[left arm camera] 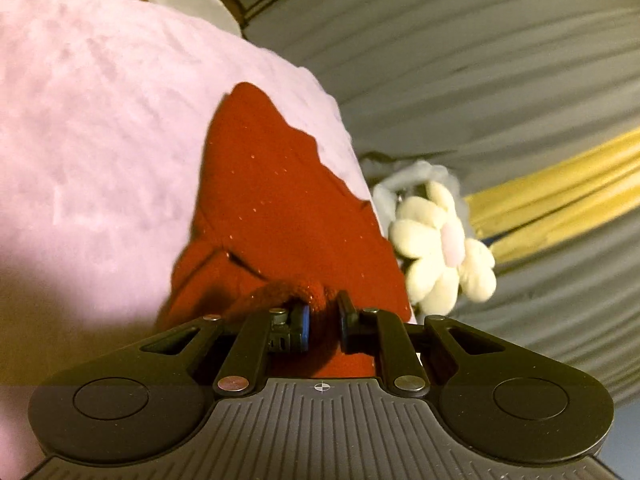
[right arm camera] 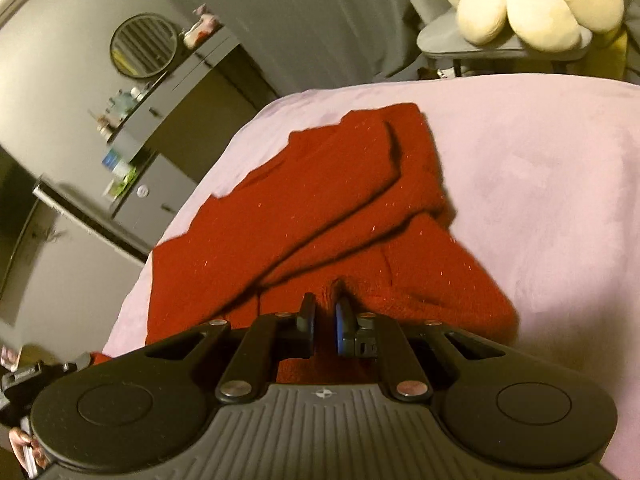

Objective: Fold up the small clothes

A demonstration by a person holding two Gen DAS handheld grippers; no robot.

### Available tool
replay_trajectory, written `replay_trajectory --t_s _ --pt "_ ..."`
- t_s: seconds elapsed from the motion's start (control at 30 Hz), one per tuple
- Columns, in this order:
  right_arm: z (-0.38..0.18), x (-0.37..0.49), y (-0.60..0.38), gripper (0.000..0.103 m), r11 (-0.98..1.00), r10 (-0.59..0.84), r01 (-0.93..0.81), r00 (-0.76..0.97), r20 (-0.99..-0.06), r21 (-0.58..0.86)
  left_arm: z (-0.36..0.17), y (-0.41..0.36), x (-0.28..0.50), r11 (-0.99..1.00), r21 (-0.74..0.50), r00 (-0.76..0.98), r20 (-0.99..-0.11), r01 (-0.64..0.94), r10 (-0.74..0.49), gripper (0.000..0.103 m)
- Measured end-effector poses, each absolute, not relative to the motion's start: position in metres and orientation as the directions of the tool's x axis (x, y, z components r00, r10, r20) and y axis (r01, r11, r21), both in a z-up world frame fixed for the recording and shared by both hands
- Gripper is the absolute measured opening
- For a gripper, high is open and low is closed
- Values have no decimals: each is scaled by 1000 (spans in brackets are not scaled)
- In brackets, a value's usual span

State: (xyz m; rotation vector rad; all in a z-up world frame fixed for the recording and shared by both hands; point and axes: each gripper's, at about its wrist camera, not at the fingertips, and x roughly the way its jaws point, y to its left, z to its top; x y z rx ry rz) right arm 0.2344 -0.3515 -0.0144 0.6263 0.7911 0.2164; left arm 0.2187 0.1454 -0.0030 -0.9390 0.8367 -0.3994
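A pink fleece blanket (right arm camera: pixel 540 184) carries a crumpled red knit garment (right arm camera: pixel 320 216) spread across it. Each hand-held gripper, left (left arm camera: pixel 323 312) and right (right arm camera: pixel 325 312), is clamped on a bunched fold at the garment's near edge. A cream flower plush (left arm camera: pixel 440 240) sits just beyond the blanket.

Between my left hand-held gripper's (left arm camera: pixel 323 312) matt black plastic fingers, a fuzzy red knit garment (left arm camera: pixel 276 208) with glinting threads lies on a plush pink blanket (left arm camera: pixel 100 120).
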Motion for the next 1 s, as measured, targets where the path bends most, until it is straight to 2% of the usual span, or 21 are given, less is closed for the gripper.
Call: replay_trajectory --t_s 0.13,0.23,0.27,0.33,0.4,0.43,0.47,0.5,0.57,0.63,0.73,0.77,0.8,0.83,0.87,0.9,0.97,1.0 --pt "-15 246 -344 9 852 340 43 712 -614 522 -8 143 235 583 -809 640 -489 -77 -593 16" --pt "-13 248 -335 19 913 251 33 741 -623 407 -17 142 243 605 -788 653 -516 -109 -555 18" --pt "-11 246 -334 25 927 225 29 754 -617 374 -18 145 241 613 -781 662 -520 -115 -539 21" --pt "-6 237 -338 29 937 213 7 780 -588 349 -18 152 235 622 -778 680 -503 -87 -534 25" --pt "-2 226 -343 35 949 213 -29 793 -570 315 -17 159 225 641 -766 671 -497 -41 -551 41" --pt "-3 219 -348 36 950 224 -44 783 -580 309 -18 161 221 660 -751 661 -512 -33 -549 42" --pt "-4 212 -352 39 946 244 -53 767 -594 320 -18 163 216 678 -735 651 -526 -23 -548 43" --pt "-7 204 -357 49 935 277 -64 748 -603 350 -21 165 211 686 -728 634 -533 -5 -561 49" --pt "-15 192 -363 59 907 341 -79 714 -611 414 -28 167 205 678 -735 602 -536 13 -592 56" --pt "-26 181 -368 61 858 423 -85 678 -601 507 -37 167 202 660 -751 569 -533 24 -627 57" --pt "-42 177 -372 60 809 466 -46 659 -591 586 -46 161 202 645 -764 548 -526 31 -650 57" --pt "-48 178 -371 56 793 476 -28 651 -591 609 -46 159 202 649 -760 546 -531 31 -648 56" --pt "-53 179 -371 46 774 490 -11 644 -588 633 -45 157 201 655 -754 544 -534 39 -647 48" --pt "-57 180 -369 39 753 505 0 641 -578 658 -42 156 200 666 -744 541 -540 53 -646 31" --pt "-57 180 -367 29 744 511 2 643 -571 668 -38 153 200 684 -726 534 -553 68 -640 24" --pt "-56 179 -364 21 744 511 -5 648 -565 668 -34 152 198 702 -708 531 -567 78 -630 19" --pt "-49 177 -358 12 750 517 -40 657 -548 660 -29 152 195 710 -697 528 -570 95 -630 18" --pt "-45 178 -355 10 753 517 -50 662 -543 656 -26 153 194 707 -699 527 -565 102 -635 17"
